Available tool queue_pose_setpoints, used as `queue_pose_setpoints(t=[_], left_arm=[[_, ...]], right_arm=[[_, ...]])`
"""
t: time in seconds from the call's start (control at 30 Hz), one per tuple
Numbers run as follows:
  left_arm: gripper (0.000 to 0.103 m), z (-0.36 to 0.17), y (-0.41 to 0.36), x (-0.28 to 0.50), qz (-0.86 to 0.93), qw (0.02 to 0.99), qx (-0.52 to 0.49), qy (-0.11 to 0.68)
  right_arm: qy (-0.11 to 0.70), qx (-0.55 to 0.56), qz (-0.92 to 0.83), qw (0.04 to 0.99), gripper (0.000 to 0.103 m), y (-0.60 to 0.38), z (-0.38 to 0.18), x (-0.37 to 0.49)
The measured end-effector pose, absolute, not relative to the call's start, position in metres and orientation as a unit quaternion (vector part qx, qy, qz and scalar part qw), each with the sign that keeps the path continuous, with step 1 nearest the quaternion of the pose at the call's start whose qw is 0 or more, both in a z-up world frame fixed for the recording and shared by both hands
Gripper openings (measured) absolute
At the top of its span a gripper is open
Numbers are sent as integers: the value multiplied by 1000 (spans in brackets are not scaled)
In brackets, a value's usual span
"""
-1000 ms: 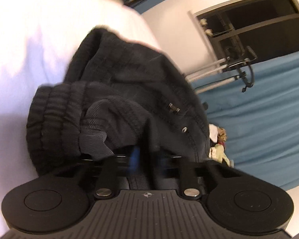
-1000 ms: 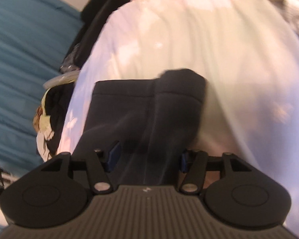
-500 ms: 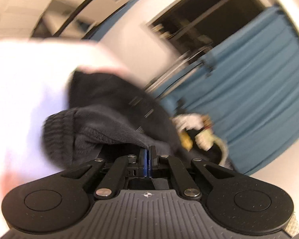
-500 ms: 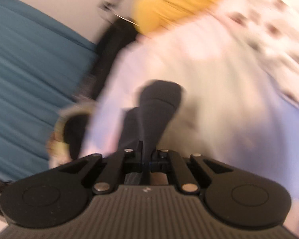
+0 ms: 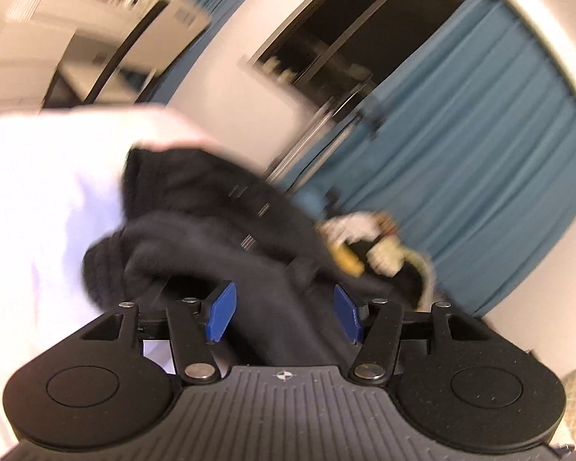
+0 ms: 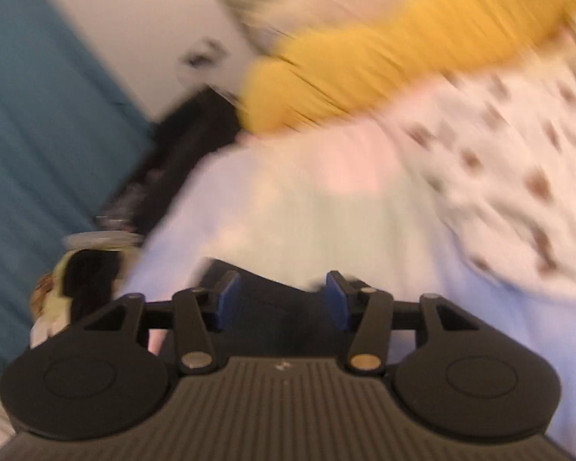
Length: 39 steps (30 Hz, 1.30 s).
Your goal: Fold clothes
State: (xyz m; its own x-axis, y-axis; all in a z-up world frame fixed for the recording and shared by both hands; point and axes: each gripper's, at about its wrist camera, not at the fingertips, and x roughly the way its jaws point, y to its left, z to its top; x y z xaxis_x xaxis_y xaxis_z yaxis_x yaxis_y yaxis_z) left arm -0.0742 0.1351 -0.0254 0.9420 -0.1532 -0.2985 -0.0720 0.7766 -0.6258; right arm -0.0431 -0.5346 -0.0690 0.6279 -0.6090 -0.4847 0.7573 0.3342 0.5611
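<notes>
A black garment [image 5: 211,226] with a ribbed waistband lies bunched on the white bed sheet [image 5: 38,199] in the left wrist view. My left gripper [image 5: 284,315] is open, with a fold of the black cloth lying between its spread blue pads. In the right wrist view my right gripper [image 6: 278,299] is open too, and a dark edge of the same garment [image 6: 272,315] lies between and below its pads. Both views are blurred by motion.
Blue curtains [image 5: 480,161] and a dark window [image 5: 349,27] stand behind the bed. A small heap of pale and yellow items [image 5: 368,246] lies past the garment. A yellow pillow [image 6: 384,61] and a spotted white blanket [image 6: 518,169] lie at the far end of the sheet [image 6: 307,207].
Both grippers were shut on the black garment half a second ago and have now opened. The garment's lifted end has dropped down near the right gripper. Both cameras have swung.
</notes>
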Motion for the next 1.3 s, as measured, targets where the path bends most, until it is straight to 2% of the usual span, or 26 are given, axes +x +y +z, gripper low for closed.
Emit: queue_pose_setpoints(t=[0.03, 0.13, 0.43, 0.53, 0.67, 0.73, 0.8, 0.9, 0.97, 1.03, 1.17, 1.3], left_arm=[[68, -22, 139, -77, -19, 929, -338, 151], [69, -16, 160, -65, 31, 921, -363, 140], [69, -41, 215, 55, 116, 892, -370, 231], [69, -57, 233, 92, 144, 893, -335, 264], [66, -83, 266, 136, 133, 868, -372, 302], [44, -87, 272, 156, 97, 864, -379, 318], [41, -86, 271, 173, 64, 870, -365, 325], [12, -81, 266, 197, 59, 877, -321, 352], [10, -68, 264, 206, 60, 889, -286, 353], [10, -42, 268, 212, 51, 903, -281, 321], [9, 17, 277, 228, 55, 932, -269, 237], [10, 46, 277, 273, 63, 947, -229, 216]], right_arm=[[88, 378, -399, 831, 58, -527, -62, -38], [108, 353, -293, 882, 61, -494, -55, -15], [283, 281, -26, 917, 61, -350, -96, 45], [316, 257, 19, 913, 61, -313, -109, 53], [338, 235, 45, 910, 62, -291, -123, 65], [334, 217, 48, 916, 62, -291, -127, 75], [333, 219, 49, 916, 63, -285, -128, 80], [330, 220, 54, 916, 72, -278, -135, 87], [328, 210, 59, 919, 77, -274, -136, 89], [326, 205, 58, 921, 78, -272, -137, 88], [315, 215, 58, 923, 79, -276, -135, 89], [298, 203, 67, 930, 78, -275, -137, 100]])
